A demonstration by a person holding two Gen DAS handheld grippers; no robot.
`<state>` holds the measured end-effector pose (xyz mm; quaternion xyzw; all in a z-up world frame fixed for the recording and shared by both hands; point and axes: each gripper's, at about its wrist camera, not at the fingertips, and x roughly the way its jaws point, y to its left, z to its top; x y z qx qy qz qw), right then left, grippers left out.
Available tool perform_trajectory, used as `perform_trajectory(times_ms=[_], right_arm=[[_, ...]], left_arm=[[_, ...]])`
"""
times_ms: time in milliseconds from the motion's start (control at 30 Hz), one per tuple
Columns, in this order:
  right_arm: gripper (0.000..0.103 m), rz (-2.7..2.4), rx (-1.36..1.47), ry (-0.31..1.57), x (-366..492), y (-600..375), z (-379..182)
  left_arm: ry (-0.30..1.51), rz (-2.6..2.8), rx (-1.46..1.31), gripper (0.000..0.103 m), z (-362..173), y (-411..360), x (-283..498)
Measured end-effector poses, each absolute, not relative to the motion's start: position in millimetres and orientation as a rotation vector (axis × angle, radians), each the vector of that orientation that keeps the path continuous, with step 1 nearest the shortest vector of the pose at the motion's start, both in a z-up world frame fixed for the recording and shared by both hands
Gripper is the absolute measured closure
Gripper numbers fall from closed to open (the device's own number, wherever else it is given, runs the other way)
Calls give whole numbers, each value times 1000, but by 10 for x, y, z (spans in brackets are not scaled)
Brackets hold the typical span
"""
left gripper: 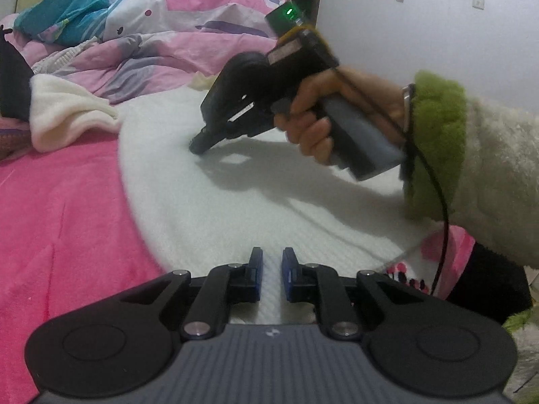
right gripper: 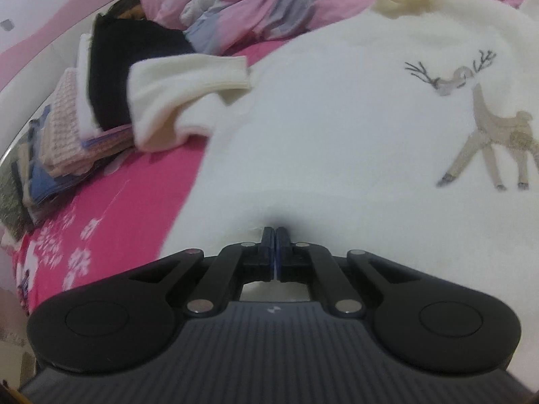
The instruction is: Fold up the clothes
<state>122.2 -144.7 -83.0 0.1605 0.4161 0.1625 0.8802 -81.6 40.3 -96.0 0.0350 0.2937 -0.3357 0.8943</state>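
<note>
A white fluffy sweater (left gripper: pixel 235 202) with a deer picture (right gripper: pixel 485 134) lies spread on the pink bed. My left gripper (left gripper: pixel 272 262) sits at its near ribbed hem, and the blue pads (left gripper: pixel 256 266) stand narrowly apart with ribbed white cloth between them. My right gripper (right gripper: pixel 273 232) is shut, and the sweater (right gripper: pixel 337 134) puckers around its tips. In the left wrist view the right gripper (left gripper: pixel 198 146) presses its tips into the sweater's left side, held by a hand (left gripper: pixel 313 121) in a green-cuffed fleece sleeve. One sleeve (right gripper: pixel 188 80) lies folded at the far left.
A pink bedsheet (left gripper: pixel 60 219) covers the bed on the left. A stack of folded clothes (right gripper: pixel 84 118) stands by the bed's left edge. A crumpled pink and purple duvet (left gripper: pixel 175 50) and a teal cloth (left gripper: pixel 67 6) lie at the back. A white wall (left gripper: pixel 438 33) is on the right.
</note>
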Motion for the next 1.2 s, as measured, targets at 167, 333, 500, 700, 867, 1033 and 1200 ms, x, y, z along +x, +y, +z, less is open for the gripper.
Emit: perform_trajectory(times_ms=[167,333,500,700,867,1033,1200], right_arm=[[98,463,240,918,1090,-1180,-708],[103,416,244,931,1718,-942,-882],[103,341,431,902,2234,-1022,-912],[98,362,449,869,1880,-1432,-618],[98,351,369,980,1670,-1661,-713],[103,281,456,967,1936,-1938,-844],[98,205,579,862,2012,-2318,-707]], left_arm=[[608,-722,50,91,-986,452,-785],[607,-726,56,91,-996,459,-792],[608,-731,54,91,-996,475,-788],[607,-748,59,91,-1000,510,-782],[616,-752,69,91,-995,511,-783],[620,-722,123,91,-961,421,-813],[631,-741,145,90,-900,434,-778]])
